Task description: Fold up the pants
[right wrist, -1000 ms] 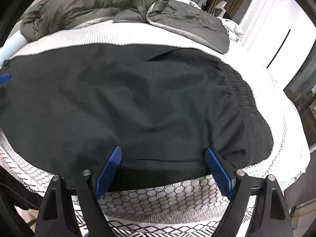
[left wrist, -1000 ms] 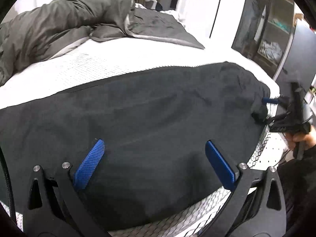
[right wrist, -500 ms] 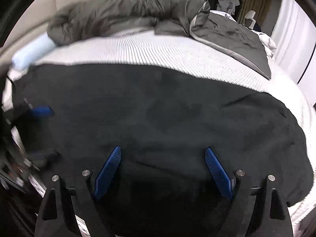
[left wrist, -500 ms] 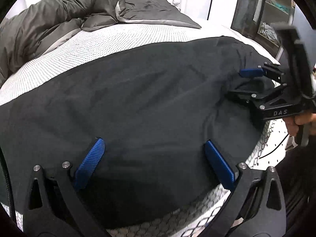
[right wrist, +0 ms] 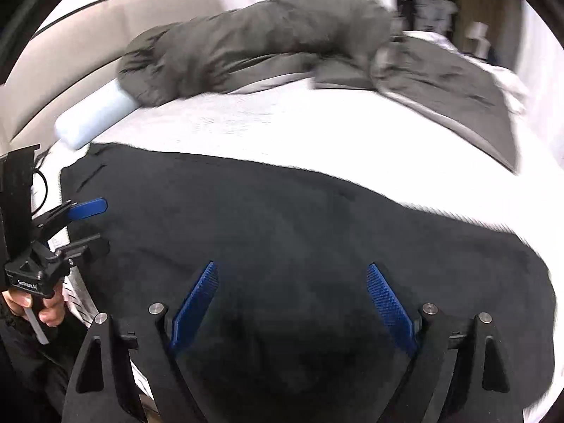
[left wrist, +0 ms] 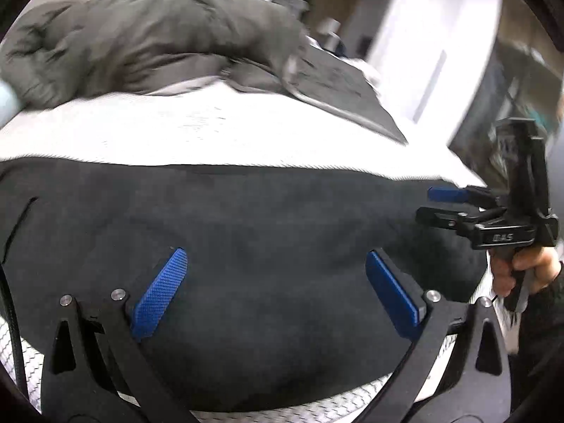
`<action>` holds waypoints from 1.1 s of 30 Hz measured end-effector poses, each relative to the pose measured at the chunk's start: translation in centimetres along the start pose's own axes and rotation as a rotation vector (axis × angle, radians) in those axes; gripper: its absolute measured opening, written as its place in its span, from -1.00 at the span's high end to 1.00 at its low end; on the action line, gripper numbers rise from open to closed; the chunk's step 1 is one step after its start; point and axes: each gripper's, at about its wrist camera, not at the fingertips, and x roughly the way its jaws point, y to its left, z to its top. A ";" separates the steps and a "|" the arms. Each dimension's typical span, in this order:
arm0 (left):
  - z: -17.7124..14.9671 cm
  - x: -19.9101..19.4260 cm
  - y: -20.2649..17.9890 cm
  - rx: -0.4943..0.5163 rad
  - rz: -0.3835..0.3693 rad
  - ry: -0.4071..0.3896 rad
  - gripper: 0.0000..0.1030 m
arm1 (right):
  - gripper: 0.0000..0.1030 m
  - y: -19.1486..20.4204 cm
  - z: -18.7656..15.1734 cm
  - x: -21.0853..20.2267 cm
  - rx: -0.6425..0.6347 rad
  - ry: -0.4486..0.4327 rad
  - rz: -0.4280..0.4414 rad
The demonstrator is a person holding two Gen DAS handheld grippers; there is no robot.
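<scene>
Left wrist view: pants lie flat across the near edge of the bed, dark grey duvet heaped at the far side. My left tongs spread wide, low over the cloth, holding nothing. At far right my right tongs point in over the pants' right end, fingers apart, my right hand on the grip. Judgement: take each end at its edge, pinch all layers, lift evenly so the fold lands square.

Right wrist view: right tongs spread, over the pants, empty. At left my left tongs reach in level over the other end, fingers apart, left hand below. Pale bolster beyond. Frame blurred.
</scene>
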 end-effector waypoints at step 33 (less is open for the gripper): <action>0.2 1.1 3.8 -0.085 0.054 0.067 -0.95 | 0.13 -1.7 8.9 8.7 -0.105 0.094 -0.133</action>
